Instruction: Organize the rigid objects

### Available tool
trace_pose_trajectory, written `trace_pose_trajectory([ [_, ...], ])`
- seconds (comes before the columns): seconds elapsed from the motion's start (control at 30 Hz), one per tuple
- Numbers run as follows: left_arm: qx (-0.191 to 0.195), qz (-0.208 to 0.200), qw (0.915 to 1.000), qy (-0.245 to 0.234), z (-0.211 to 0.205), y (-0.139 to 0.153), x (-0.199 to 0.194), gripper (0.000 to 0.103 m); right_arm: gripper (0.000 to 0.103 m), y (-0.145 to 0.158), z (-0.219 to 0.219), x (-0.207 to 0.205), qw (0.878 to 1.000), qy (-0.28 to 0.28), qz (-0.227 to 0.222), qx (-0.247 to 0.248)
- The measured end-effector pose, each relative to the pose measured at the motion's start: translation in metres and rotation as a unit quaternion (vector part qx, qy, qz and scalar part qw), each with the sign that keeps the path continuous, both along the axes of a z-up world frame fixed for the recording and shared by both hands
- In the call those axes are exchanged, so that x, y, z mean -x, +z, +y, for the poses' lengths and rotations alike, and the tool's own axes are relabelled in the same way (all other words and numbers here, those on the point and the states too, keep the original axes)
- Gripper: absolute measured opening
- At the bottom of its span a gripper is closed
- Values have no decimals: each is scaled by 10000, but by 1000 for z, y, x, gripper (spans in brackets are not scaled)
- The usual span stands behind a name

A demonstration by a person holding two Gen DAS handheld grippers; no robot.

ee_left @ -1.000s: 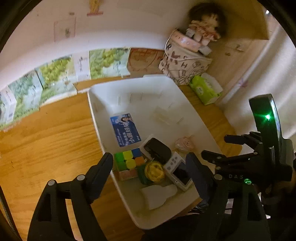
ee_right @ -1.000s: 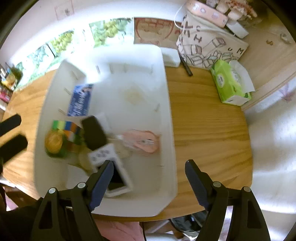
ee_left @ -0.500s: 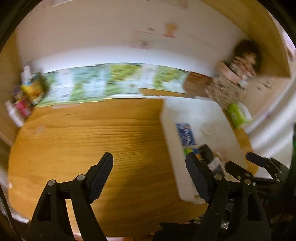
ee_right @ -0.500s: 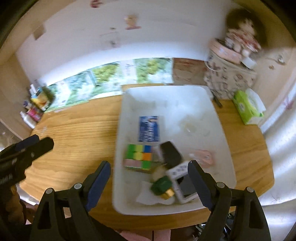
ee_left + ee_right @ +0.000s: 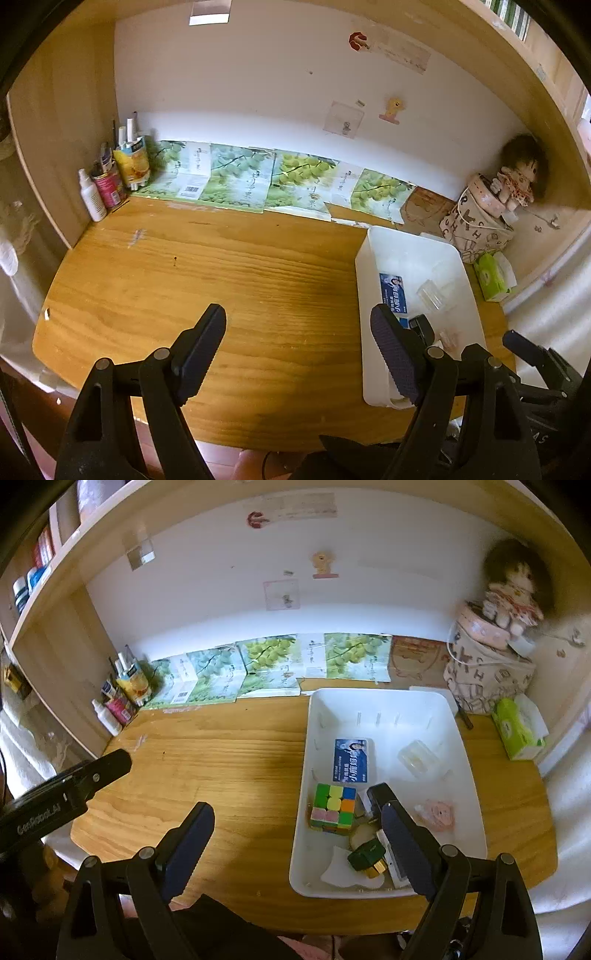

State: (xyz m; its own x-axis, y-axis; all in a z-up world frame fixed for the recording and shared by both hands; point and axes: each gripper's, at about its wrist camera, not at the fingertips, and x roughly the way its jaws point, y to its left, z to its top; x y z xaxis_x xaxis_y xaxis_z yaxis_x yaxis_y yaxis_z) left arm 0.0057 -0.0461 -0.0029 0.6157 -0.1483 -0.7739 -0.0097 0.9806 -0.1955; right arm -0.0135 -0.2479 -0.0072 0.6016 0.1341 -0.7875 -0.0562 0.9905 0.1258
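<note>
A white bin (image 5: 380,701) sits on the right part of the wooden desk (image 5: 229,760). In it lie a colour cube (image 5: 332,806), a blue card box (image 5: 352,759), a clear plastic case (image 5: 417,757), a pink item (image 5: 437,812), a green-and-gold bottle (image 5: 367,856), a black device (image 5: 380,794) and a white one. My right gripper (image 5: 295,845) hangs above the desk's front with nothing between its jaws, which are opening. My left gripper (image 5: 299,354) is open and empty over bare wood, left of the bin (image 5: 364,266). The left gripper's finger (image 5: 107,766) shows in the right wrist view.
Bottles and tubes (image 5: 110,177) stand in the back left corner. Green printed cartons (image 5: 266,668) line the wall. At the back right are a patterned bag (image 5: 484,679) with a doll (image 5: 513,587) on top and a green tissue pack (image 5: 517,729).
Both grippers have pulled back and up from the bin, so more of the desk and wall shows. The left one swung left over bare wood. The right jaws stand a little wider.
</note>
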Motion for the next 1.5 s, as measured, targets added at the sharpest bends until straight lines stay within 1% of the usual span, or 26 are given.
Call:
trace_pose_trajectory([
  [0.07, -110, 5, 9999, 90, -2, -2, 3, 83, 92, -5, -3, 3, 9999, -48, 110, -37],
  [0.23, -237, 76, 9996, 95, -10, -10, 9, 83, 92, -21, -7, 9, 9992, -141, 377, 10],
  [0.37, -467, 145, 9988, 97, -21, -13, 6, 83, 92, -23, -12, 13, 9986, -244, 430, 161],
  [0.4, -548, 149, 9983, 108, -24, -13, 6, 85, 92, -23, -13, 13, 9985, -275, 435, 184],
  [0.43, -626, 151, 9979, 103, -27, -13, 5, 91, 92, -23, -14, 14, 9984, -289, 442, 220],
  [0.5, -699, 124, 9975, 56, -33, -12, 6, 99, 92, -23, -15, 15, 9981, -320, 442, 267],
  [0.6, -890, 59, 9960, -25, -41, -11, 5, 101, 92, -22, -17, 14, 9984, -311, 393, 267],
  [0.63, -1010, 46, 9949, -4, -43, -10, 5, 101, 92, -22, -17, 13, 9984, -306, 402, 271],
  [0.7, -1129, -16, 9936, 51, -43, -8, 4, 101, 92, -23, -17, 10, 9983, -291, 432, 277],
  [0.97, -1134, -230, 9933, 49, -43, -3, -1, 101, 92, -28, -14, -1, 9973, -272, 556, 404],
  [1.5, -1196, -248, 9925, 96, -45, -4, -20, 101, 92, -33, -6, -25, 9966, 0, 650, 514],
])
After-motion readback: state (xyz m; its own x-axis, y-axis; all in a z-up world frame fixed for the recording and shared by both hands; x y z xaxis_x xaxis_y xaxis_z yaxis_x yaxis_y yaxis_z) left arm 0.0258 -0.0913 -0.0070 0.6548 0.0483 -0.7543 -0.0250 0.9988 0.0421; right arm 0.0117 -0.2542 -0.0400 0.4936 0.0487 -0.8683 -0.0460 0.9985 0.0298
